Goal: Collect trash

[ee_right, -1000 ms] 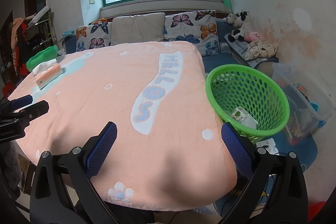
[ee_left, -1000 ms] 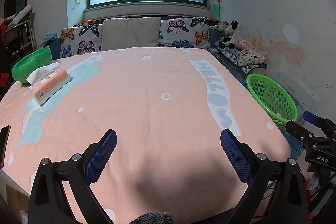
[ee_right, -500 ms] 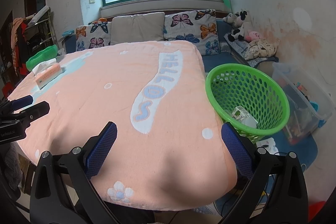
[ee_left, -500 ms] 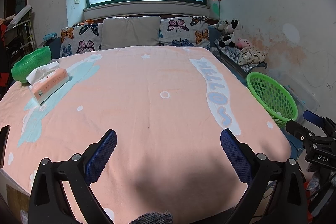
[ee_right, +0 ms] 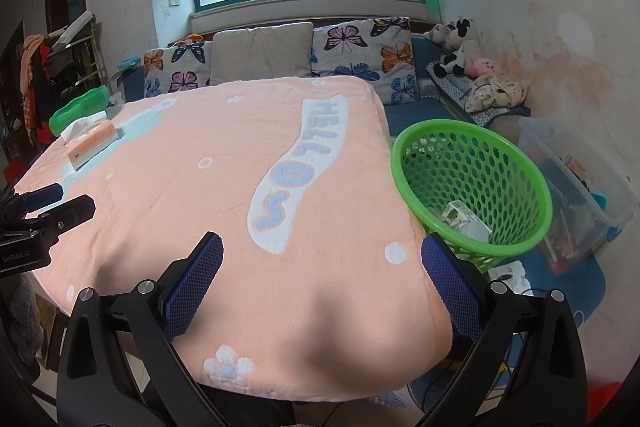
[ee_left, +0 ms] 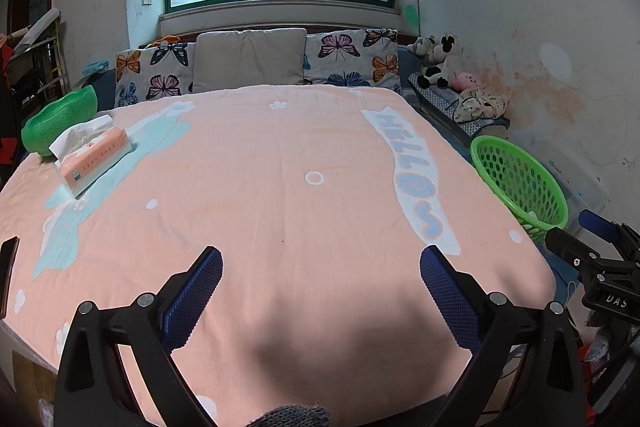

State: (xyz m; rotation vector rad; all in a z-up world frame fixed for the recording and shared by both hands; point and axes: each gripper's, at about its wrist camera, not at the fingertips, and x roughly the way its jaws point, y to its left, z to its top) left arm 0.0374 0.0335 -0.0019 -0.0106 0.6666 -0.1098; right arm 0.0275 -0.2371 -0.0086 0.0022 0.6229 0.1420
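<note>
Peach blanket (ee_right: pixel 224 195), pale-blue lettering; green basket (ee_right: pixel 472 163); butterfly-print pillows (ee_left: pixel 352 55); trash (ee_right: pixel 460 217) possibly white.

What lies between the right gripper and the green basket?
Nothing. The right wrist view shows only the peach blanket's corner between the right gripper and green basket.

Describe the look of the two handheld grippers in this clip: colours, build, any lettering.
The left gripper and the right gripper match: black angular plastic frames with silver screw heads and two fingers faced with blue cross-hatched pads. Seen from the opposite camera, white lettering on the bodies reads "DAS" and "GenRobot.AI". No cables are clearly attached.
</note>
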